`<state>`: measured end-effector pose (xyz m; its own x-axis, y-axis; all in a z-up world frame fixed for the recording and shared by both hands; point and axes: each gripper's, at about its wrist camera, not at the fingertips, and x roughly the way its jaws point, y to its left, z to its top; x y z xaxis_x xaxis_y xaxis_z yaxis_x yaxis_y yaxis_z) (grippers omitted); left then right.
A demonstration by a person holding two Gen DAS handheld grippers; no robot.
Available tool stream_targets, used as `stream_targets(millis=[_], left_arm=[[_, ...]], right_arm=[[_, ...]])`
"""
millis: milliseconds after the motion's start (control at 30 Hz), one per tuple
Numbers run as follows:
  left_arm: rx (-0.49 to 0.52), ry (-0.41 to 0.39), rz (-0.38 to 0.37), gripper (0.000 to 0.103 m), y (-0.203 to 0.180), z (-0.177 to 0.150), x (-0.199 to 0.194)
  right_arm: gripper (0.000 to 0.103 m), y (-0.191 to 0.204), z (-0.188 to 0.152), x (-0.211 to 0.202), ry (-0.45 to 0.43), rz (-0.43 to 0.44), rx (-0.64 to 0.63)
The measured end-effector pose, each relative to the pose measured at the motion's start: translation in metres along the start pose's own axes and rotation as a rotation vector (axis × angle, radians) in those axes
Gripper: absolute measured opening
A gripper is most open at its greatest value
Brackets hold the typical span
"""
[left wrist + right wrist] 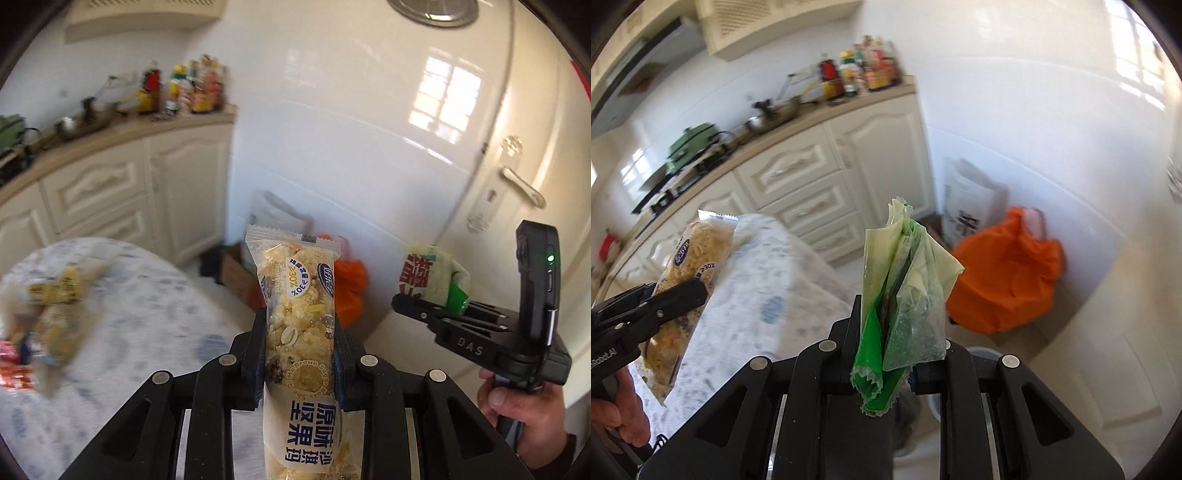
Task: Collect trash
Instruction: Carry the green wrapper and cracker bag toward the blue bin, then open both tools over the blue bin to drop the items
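My left gripper [300,354] is shut on a clear snack bar packet [297,295] with blue print, held upright in the air; the same packet [690,258] shows at the left of the right wrist view. My right gripper [897,350] is shut on a crumpled green and clear wrapper [905,295], also seen as the wrapper [432,273] in the right gripper [436,310] at the right of the left wrist view. Both are off the table, out over the floor. An orange bag [1008,277] sits on the floor ahead by the wall.
The round table [147,332] with a blue-patterned cloth lies to the left, with more wrappers [48,306] on it. Cream cabinets [812,184] and a cluttered counter stand behind. A white paper bag [971,199], a cardboard box [236,269] and a white door [517,184] are close. A pale bin rim [982,354] shows below.
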<state>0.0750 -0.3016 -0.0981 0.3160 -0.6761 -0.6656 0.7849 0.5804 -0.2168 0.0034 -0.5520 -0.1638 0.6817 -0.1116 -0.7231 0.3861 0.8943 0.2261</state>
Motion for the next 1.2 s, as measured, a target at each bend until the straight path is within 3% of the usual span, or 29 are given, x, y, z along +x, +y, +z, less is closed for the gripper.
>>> stream_targets(millis=[267,400,633,700,733,767,800,867,900,967,1033,1100,1200], left_arm=[[0.052,0.197,-0.094,0.025,-0.051,-0.013,0.097],[0.043,0.299,-0.117,0.025,-0.064,-0.018,0.143],[0.057,0.426,-0.118,0.026,-0.076,0.002,0.224],[0.068,0.455,-0.091,0.034,-0.083,0.013,0.244],[0.073,0.47,-0.079,0.047,-0.085,0.013,0.249],[0.074,0.473,-0.066,0.061,-0.09,0.014,0.254],[0.077,0.464,-0.056,0.065,-0.091,0.015,0.257],[0.086,0.441,-0.032,0.077,-0.094,0.014,0.257],[0.087,0.434,-0.021,0.08,-0.094,0.014,0.253],[0.091,0.405,-0.009,0.087,-0.095,0.014,0.242],[0.096,0.385,0.02,0.093,-0.096,0.015,0.231],[0.095,0.369,0.038,0.101,-0.095,0.011,0.217],[0.109,0.337,0.071,0.102,-0.095,0.006,0.185]], right_arm=[[0.017,-0.09,-0.038,0.035,0.125,-0.11,0.146],[0.017,-0.115,-0.051,0.062,0.188,-0.122,0.195],[0.019,-0.141,-0.06,0.104,0.266,-0.129,0.248],[0.02,-0.151,-0.064,0.112,0.284,-0.137,0.268],[0.022,-0.154,-0.065,0.116,0.291,-0.144,0.275],[0.027,-0.157,-0.067,0.118,0.294,-0.149,0.282],[0.031,-0.159,-0.068,0.121,0.299,-0.149,0.29],[0.054,-0.162,-0.071,0.122,0.303,-0.155,0.305],[0.06,-0.163,-0.072,0.121,0.301,-0.161,0.307],[0.089,-0.162,-0.072,0.117,0.292,-0.17,0.319],[0.103,-0.161,-0.073,0.112,0.279,-0.182,0.34],[0.103,-0.161,-0.074,0.107,0.27,-0.182,0.368],[0.103,-0.154,-0.073,0.097,0.253,-0.167,0.398]])
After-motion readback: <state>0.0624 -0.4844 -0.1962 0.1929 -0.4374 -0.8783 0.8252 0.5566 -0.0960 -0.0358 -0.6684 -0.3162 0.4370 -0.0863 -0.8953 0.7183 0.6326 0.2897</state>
